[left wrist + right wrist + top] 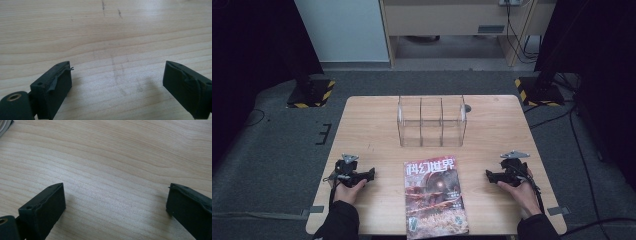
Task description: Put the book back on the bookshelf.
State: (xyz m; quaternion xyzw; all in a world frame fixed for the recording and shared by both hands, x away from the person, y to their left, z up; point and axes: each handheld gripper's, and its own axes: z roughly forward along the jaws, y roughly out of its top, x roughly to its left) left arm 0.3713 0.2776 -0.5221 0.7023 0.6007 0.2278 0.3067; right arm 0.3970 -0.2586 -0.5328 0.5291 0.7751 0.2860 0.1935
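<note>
A magazine (434, 197) with a red-brown cover lies flat at the front middle of the wooden table (372, 125). Behind it stands a clear plastic rack (431, 121) with three slots, holding nothing. My left gripper (371, 174) rests on the table left of the magazine, pointing toward it; in the left gripper view its jaws stand wide apart over bare wood, left gripper (117, 77). My right gripper (488, 175) rests to the right of the magazine, pointing inward. Its jaws are also spread with only wood between them, right gripper (116, 200).
Two stand bases with yellow-black tape (311, 93) (538, 91) sit on the carpet beyond the table's far corners. Cables (579, 145) run across the floor at the right. A small dark disc (467, 108) lies by the rack's right end.
</note>
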